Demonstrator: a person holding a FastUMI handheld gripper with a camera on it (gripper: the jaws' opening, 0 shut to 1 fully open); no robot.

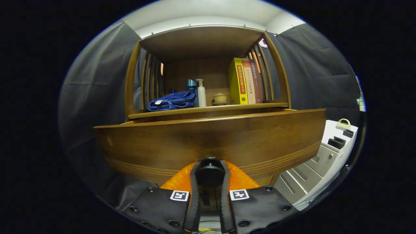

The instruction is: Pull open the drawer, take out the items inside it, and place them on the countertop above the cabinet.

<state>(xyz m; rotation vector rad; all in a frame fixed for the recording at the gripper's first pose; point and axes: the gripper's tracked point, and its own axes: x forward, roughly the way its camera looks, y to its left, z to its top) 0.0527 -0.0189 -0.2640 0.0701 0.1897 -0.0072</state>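
gripper view | low, facing drawer front [208,139] | very close, looking up

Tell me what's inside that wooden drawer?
That cannot be seen. The drawer shows its wooden front, which hides any contents. The gripper has its fingers closed on the round black knob. Above, the shelf holds a blue towel, bottles and books.

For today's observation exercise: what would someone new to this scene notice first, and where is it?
First, the wide wooden drawer front, with the gripper closed, jaws on either side of its round dark knob. Above, on the countertop, lie a folded blue towel, two bottles, a small lidded cup and upright books.
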